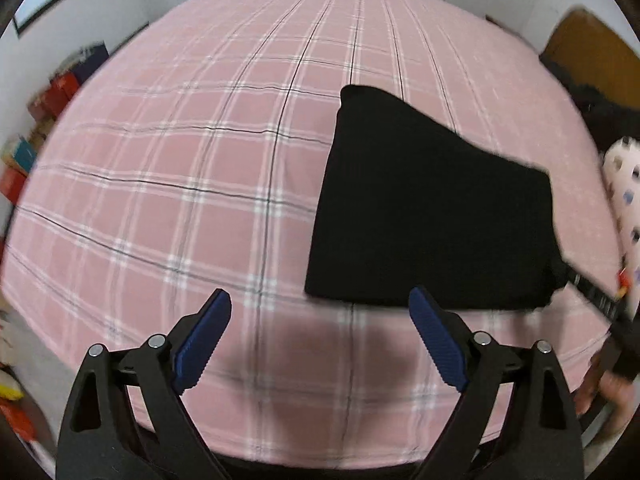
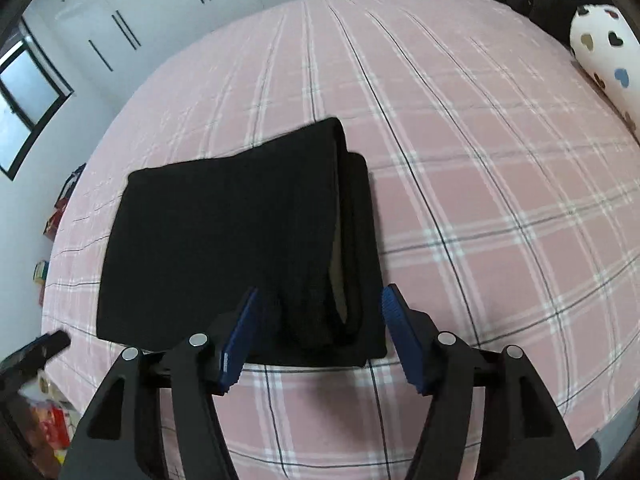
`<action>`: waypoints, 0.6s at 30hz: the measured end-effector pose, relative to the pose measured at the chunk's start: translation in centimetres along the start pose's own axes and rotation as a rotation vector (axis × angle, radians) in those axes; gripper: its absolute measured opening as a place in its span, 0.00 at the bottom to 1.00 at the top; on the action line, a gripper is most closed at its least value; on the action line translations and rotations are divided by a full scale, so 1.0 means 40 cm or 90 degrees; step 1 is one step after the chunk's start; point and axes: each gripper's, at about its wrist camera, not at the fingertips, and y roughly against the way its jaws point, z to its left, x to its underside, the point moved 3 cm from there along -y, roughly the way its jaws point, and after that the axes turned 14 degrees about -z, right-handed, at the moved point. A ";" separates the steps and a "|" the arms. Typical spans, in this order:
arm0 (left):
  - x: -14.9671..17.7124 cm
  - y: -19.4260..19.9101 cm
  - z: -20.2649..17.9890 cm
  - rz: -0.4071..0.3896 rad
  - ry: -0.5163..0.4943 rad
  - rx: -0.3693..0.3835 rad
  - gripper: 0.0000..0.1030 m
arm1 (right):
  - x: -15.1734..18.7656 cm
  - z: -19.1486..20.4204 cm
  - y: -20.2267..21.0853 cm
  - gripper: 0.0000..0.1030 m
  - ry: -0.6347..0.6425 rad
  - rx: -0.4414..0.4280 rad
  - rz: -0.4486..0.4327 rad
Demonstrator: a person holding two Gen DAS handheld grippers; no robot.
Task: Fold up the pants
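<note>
Pants (image 2: 224,240) lie folded on the pink plaid bed (image 2: 480,160), both tools (image 1: 320,304) (image 2: 320,300) spread wide, gripping nothing

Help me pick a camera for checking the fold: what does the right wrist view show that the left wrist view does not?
Only the right wrist view shows the stacked layer edges of the folded black pants along their right side, plus the white wardrobe doors.

Only the left wrist view shows the boxes by the wall and the brown headboard.

Both show the pants lying on the pink plaid bedsheet, the heart-print pillow, and an open hand-held gripper holding nothing.
</note>
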 end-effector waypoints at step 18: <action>-0.031 -0.188 0.016 0.083 0.169 0.177 0.32 | 0.001 0.035 -0.025 0.30 -0.159 -0.120 0.055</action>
